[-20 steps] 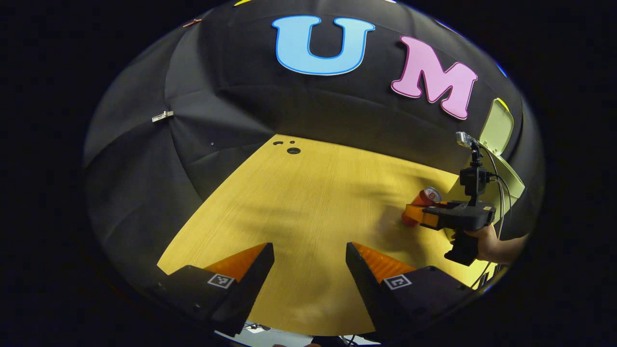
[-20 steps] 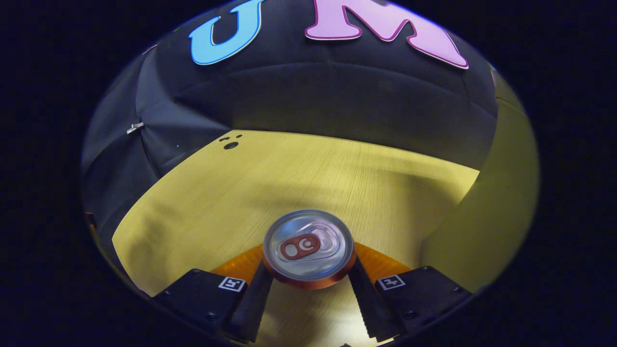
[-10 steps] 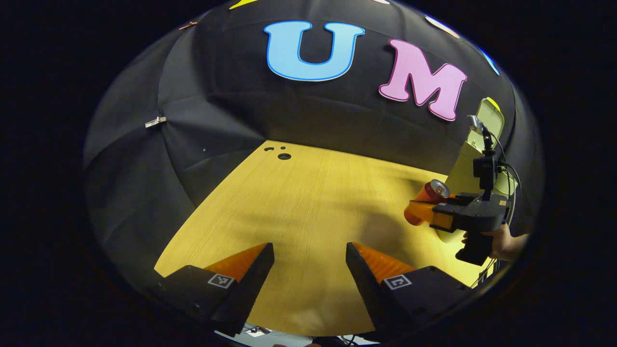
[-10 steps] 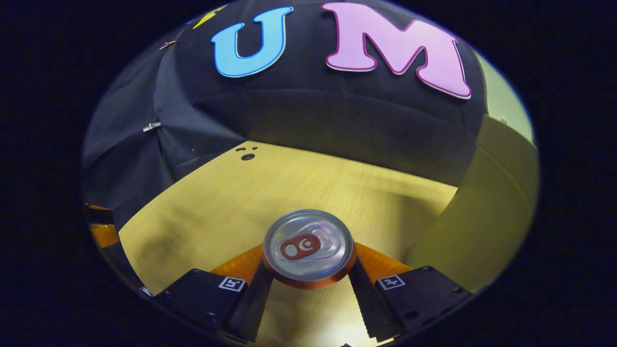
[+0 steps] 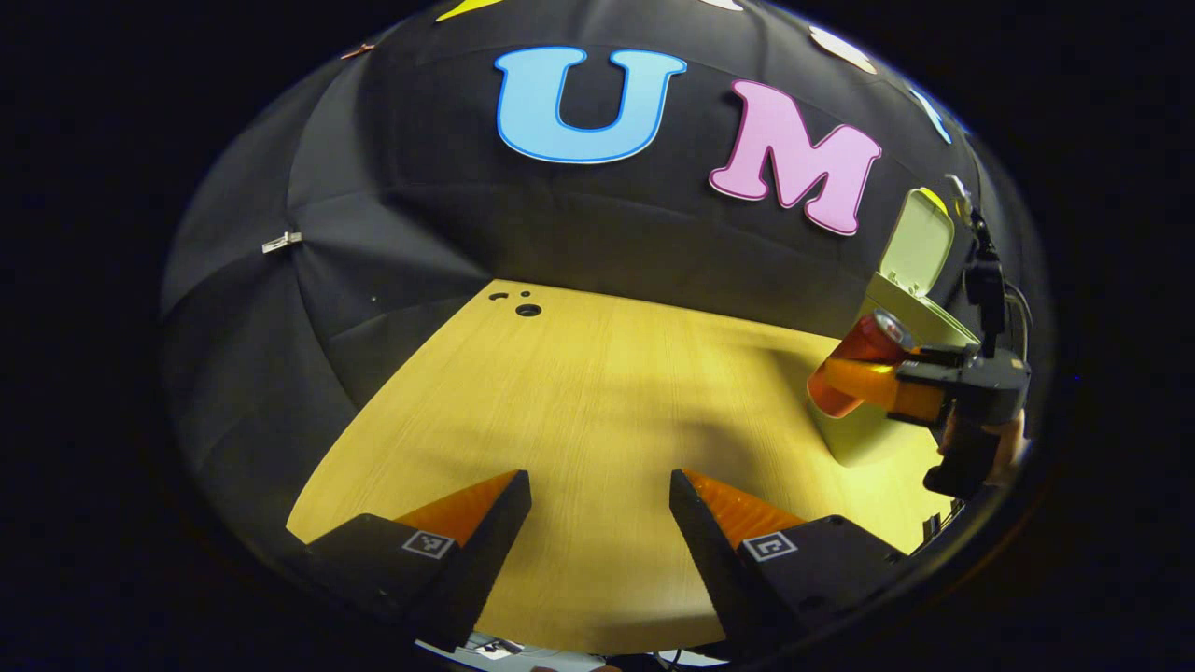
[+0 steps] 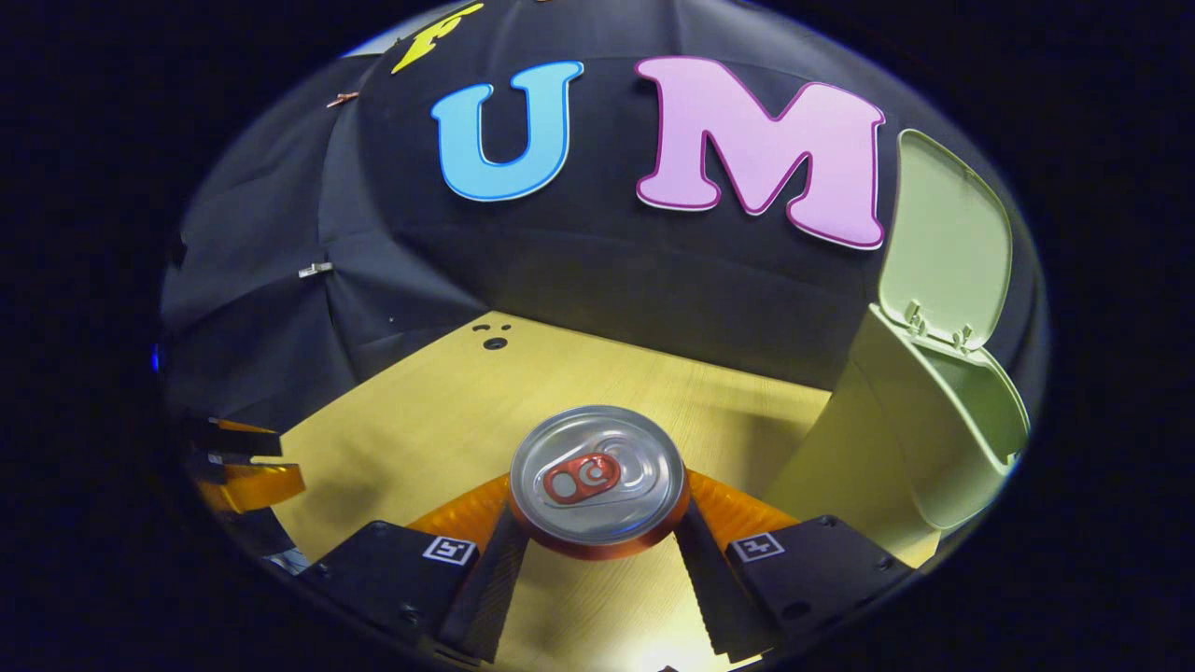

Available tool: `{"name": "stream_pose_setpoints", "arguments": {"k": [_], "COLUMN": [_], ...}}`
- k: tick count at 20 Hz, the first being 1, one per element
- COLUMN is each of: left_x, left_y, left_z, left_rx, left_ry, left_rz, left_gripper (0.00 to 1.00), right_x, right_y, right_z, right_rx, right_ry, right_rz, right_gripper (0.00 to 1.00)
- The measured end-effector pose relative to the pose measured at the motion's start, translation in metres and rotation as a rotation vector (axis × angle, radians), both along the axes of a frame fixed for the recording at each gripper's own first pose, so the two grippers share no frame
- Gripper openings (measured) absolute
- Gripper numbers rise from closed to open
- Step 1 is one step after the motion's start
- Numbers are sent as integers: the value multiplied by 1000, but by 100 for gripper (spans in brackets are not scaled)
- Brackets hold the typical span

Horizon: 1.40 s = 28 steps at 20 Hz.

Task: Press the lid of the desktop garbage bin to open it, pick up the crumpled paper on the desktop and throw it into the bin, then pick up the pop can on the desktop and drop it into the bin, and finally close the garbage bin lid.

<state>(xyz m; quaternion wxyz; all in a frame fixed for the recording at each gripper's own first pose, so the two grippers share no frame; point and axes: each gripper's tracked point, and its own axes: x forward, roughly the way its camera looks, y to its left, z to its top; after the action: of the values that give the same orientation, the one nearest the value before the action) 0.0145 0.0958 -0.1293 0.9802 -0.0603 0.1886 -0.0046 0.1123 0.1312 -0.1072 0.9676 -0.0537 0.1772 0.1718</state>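
Pop can (image 6: 597, 481): pinched between both fingers of your right hand-held gripper (image 6: 597, 560), lifted clear of the bench (image 6: 439, 420), top end facing the camera; in the left gripper view it sits tilted, just in front of the bin's upper wall. Garbage bin (image 6: 896, 448): pale green, to the right of the can, lid (image 6: 948, 247) standing upright, mouth exposed; contents cannot be told. Your left hand-held gripper (image 5: 600, 523): fingers spread wide, nothing between them, low over the bare bench, well apart from the bin
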Motion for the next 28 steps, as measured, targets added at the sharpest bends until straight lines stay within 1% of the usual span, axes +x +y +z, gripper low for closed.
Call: {"name": "stream_pose_setpoints", "arguments": {"k": [3, 6, 11, 16, 19, 23, 28], "left_x": [2, 4, 13, 18, 18, 17, 15], "left_y": [-8, -23, -40, -53, -61, -66, -67], "left_z": [-12, -16, -19, -18, -20, -33, -56], "left_rx": [9, -11, -30, -14, -9, -7, 34], "left_ry": [20, 25, 33, 34, 38, 59, 109], "left_rz": [-24, -55, -84, -112, -124, -114, -110], "left_gripper": [96, 96, 96, 96, 96, 96, 96], "right_x": [-14, -26, -47, -54, -48, -42, -32], "right_y": [-9, -21, -48, -84, -105, -137, -173], "right_z": [20, 44, 83, 116, 133, 154, 179], "right_rx": [10, 20, 66, 79, 75, 61, 62], "right_ry": [-26, -62, -114, -171, -205, -251, -307], "right_rz": [-4, -13, -60, -116, -148, -205, -268], "right_gripper": [83, 83, 83, 83, 83, 83, 83]}}
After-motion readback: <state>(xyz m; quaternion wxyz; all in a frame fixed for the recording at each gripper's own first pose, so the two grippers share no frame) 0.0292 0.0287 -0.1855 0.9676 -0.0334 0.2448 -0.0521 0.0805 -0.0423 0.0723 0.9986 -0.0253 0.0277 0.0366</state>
